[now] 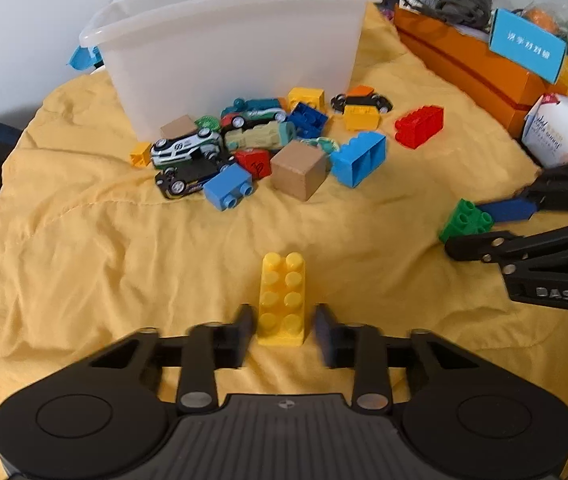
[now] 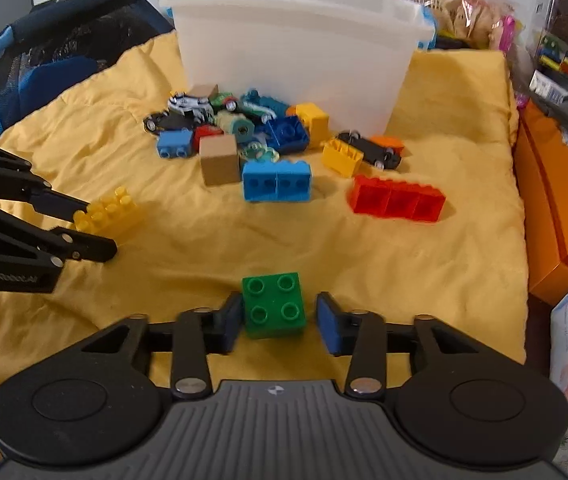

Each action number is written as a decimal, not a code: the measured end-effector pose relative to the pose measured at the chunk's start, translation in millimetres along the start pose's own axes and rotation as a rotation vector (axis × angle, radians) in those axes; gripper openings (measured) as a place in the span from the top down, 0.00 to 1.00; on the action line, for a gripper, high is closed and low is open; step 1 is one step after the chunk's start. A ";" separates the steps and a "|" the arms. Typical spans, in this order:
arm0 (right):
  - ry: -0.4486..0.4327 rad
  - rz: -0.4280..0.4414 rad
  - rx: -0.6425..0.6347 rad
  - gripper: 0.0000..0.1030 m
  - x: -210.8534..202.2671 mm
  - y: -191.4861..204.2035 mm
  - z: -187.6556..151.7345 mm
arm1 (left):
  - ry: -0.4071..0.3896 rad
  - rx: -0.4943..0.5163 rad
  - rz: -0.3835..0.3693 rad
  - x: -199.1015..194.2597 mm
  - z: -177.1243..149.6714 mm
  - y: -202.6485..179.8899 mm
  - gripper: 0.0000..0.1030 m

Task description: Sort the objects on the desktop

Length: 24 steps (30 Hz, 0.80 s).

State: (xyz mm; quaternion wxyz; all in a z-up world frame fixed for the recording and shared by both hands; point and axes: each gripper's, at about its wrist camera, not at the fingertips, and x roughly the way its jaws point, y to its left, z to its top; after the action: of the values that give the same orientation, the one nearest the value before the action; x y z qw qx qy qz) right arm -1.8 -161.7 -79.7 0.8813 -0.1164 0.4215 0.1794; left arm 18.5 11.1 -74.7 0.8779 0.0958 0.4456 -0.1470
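Note:
A long yellow brick (image 1: 282, 300) lies on the yellow cloth between the fingers of my left gripper (image 1: 284, 330); the jaws are open with small gaps on both sides. It also shows in the right wrist view (image 2: 108, 215). A green square brick (image 2: 274, 305) sits between the open fingers of my right gripper (image 2: 278, 322), not clamped; it also shows in the left wrist view (image 1: 465, 220). A pile of bricks, toy cars (image 1: 186, 148) and wooden cubes (image 1: 299, 170) lies before a white plastic bin (image 1: 236, 52).
A red brick (image 2: 397, 202) and a light blue brick (image 2: 276, 181) lie apart from the pile. An orange box (image 1: 467, 68) and a tissue pack (image 1: 561, 132) line the right side. A dark bag (image 2: 44, 56) sits at the left.

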 end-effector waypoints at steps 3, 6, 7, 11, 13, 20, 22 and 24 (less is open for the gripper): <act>0.008 0.002 0.017 0.67 0.3 -0.9 -2.1 | -0.014 0.012 0.005 -5.7 1.8 -2.5 0.74; -0.010 -0.006 0.012 0.67 -8.4 -1.8 1.8 | -0.050 0.010 0.019 -20.7 14.0 2.8 0.74; -0.018 -0.005 0.009 0.67 -11.2 -3.2 4.6 | -0.065 0.000 0.017 -26.0 20.1 6.1 0.74; -0.051 -0.007 0.019 0.67 -16.4 -12.3 23.1 | -0.146 -0.002 0.040 -46.5 53.8 19.1 0.74; -0.099 -0.021 0.001 0.67 -21.0 -16.5 42.5 | -0.194 0.026 0.083 -53.4 77.5 23.2 0.74; -0.283 -0.049 0.005 0.67 -28.9 -35.5 128.2 | -0.302 -0.005 0.126 -50.6 162.3 46.0 0.74; -0.323 -0.049 0.027 0.67 -26.4 -41.8 151.8 | -0.315 -0.008 0.145 -46.6 178.8 47.0 0.74; -0.347 -0.044 0.083 0.67 -20.3 -50.7 170.8 | -0.319 -0.003 0.161 -39.5 192.2 49.9 0.74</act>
State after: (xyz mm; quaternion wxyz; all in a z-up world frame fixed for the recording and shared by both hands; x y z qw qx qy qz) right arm 127.1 -151.3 44.3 0.9485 -0.0562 0.2677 0.1600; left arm 158.5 7.2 71.5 0.9465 0.1052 0.2917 -0.0889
